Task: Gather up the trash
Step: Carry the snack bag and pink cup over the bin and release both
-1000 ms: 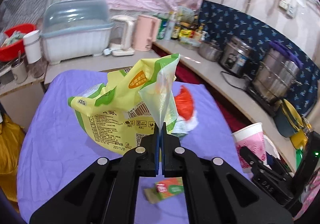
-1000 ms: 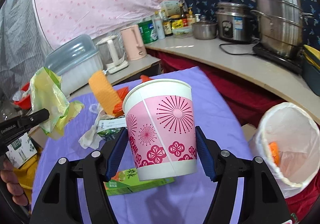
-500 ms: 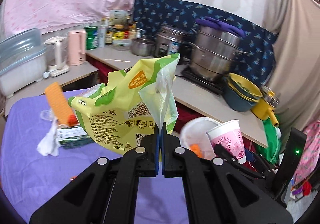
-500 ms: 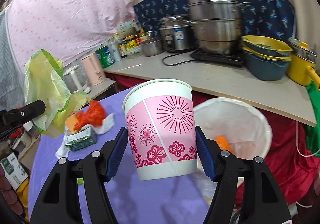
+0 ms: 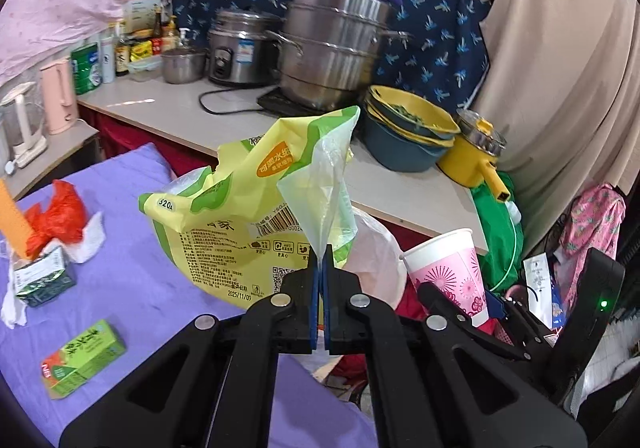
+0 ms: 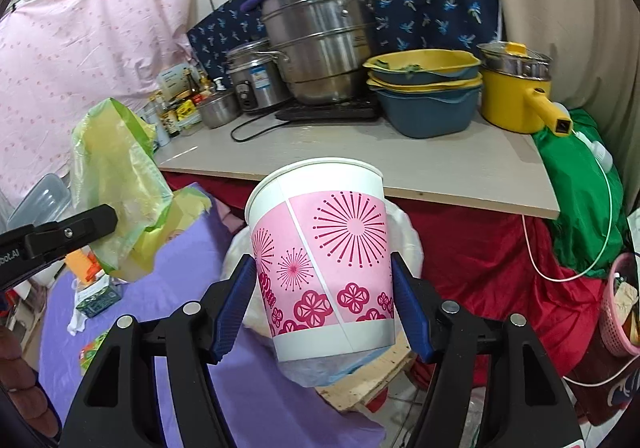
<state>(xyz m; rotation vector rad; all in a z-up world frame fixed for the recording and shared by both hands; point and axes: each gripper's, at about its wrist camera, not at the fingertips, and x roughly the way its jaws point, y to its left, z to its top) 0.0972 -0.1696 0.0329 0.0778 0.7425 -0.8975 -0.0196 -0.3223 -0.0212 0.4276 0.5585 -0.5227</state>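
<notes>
My left gripper (image 5: pixel 320 260) is shut on a corner of a crumpled yellow-green plastic food bag (image 5: pixel 240 216), which hangs in the air over the purple-covered table (image 5: pixel 132 272). The right gripper (image 6: pixel 324 288) is shut on a pink-and-white paper cup (image 6: pixel 324 256), held upright. Behind and below the cup is a bin lined with a white bag (image 6: pixel 404 240), mostly hidden. In the left wrist view the cup (image 5: pixel 448 272) and the white bin bag (image 5: pixel 376 264) lie to the right of the held bag. From the right wrist view the left gripper (image 6: pixel 100 224) shows with the bag (image 6: pixel 116 188).
More trash lies on the table: a green carton (image 5: pixel 84 358), a small green packet (image 5: pixel 42 280), white tissue (image 5: pixel 88 236) and a red wrapper (image 5: pixel 56 216). A counter (image 5: pixel 400 184) behind holds steel pots (image 5: pixel 332 52), stacked bowls (image 5: pixel 408 136) and a yellow pot (image 5: pixel 476 160).
Both grippers swung right with their loads, from over the table toward the white-lined bin. The bin now sits right behind the cup, and the table trash has slid to the left.
</notes>
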